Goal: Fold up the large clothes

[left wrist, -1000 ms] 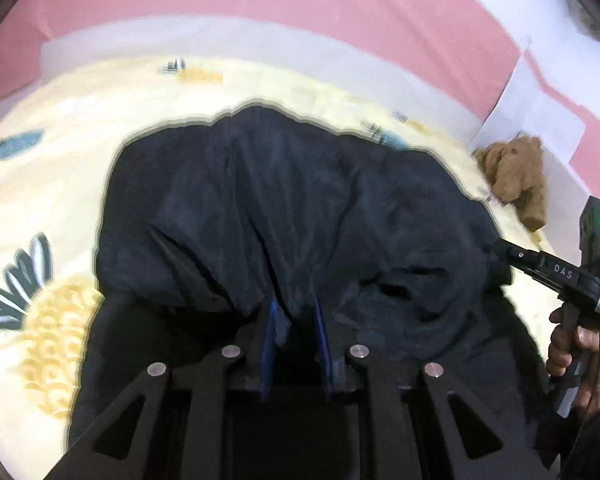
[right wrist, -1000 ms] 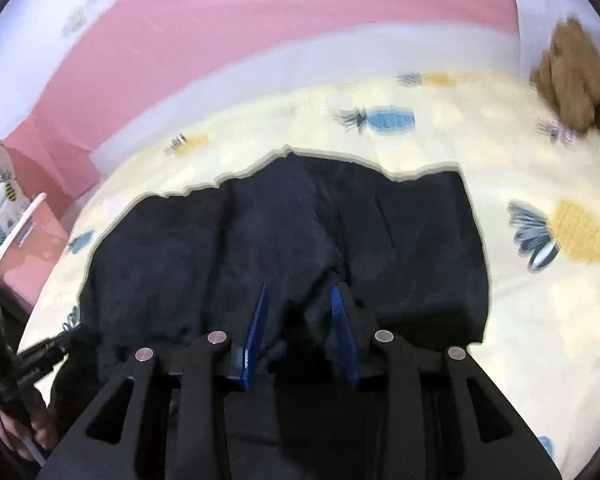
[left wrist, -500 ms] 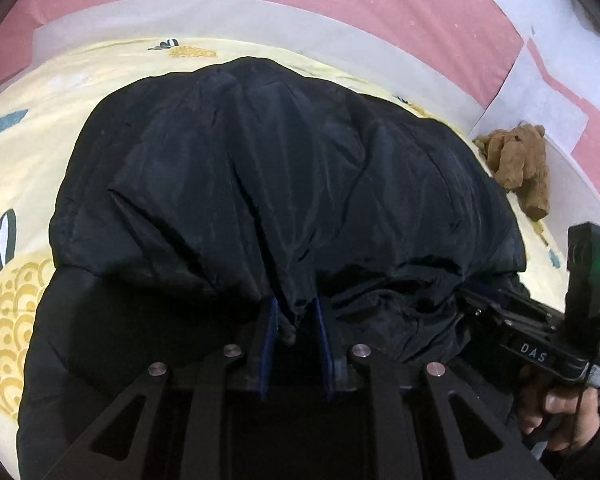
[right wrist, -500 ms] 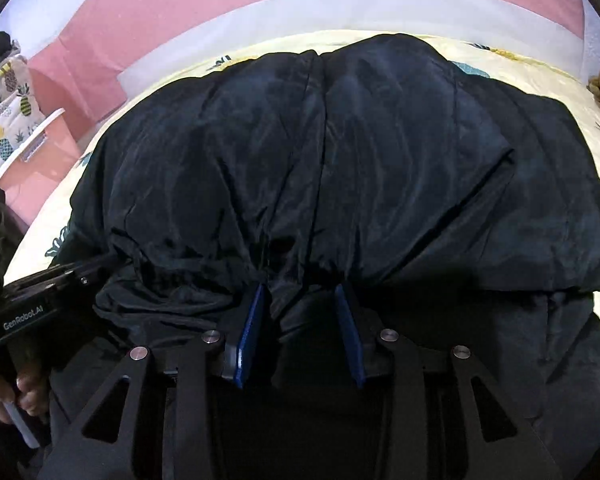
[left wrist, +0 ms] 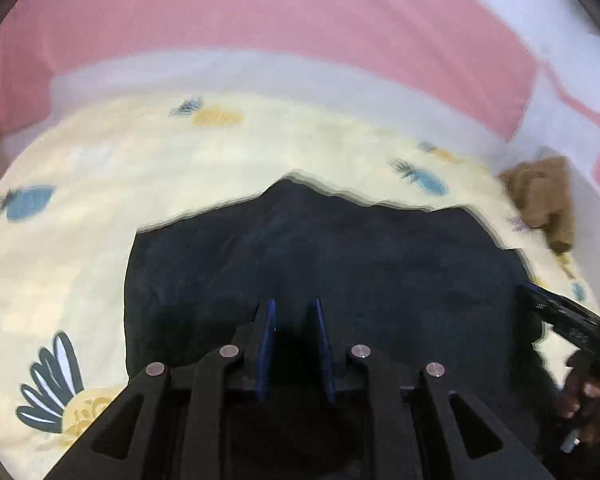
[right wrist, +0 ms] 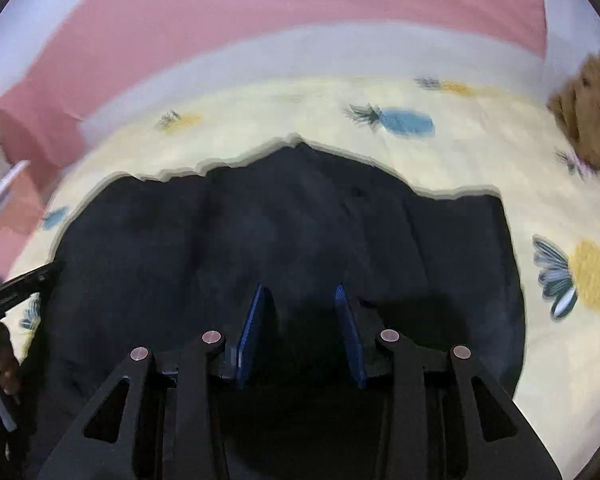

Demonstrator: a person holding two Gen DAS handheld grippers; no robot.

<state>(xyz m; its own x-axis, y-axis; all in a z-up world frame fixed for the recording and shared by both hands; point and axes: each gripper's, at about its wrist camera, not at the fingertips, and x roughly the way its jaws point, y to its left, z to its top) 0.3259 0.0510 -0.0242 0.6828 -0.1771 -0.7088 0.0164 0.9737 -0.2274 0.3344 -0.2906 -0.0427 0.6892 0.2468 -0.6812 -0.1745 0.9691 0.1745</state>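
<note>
A large black jacket [left wrist: 340, 248] lies spread on a pale yellow pineapple-print sheet [left wrist: 100, 200]; both views are blurred. My left gripper [left wrist: 293, 308] sits at the jacket's near edge, its blue pads close together with dark fabric bunched between them. In the right wrist view the same jacket [right wrist: 300, 208] stretches away from my right gripper [right wrist: 300, 292], whose pads stand wider apart around a thick fold of the near hem. Each gripper shows in the other's view: the right one [left wrist: 560, 316] at the jacket's right edge, the left one [right wrist: 16, 292] at its left edge.
A brown plush toy [left wrist: 540, 196] lies at the far right of the bed, also visible as a brown plush toy [right wrist: 588, 120] in the right wrist view. Behind the sheet [right wrist: 560, 360] runs a white band and a pink wall [left wrist: 260, 20]. A person's hand [left wrist: 592, 400] grips the right handle.
Half a second ago the jacket was lifted and billowed high, filling both views. It has now dropped back flat on the sheet, with both grippers still at its near edge.
</note>
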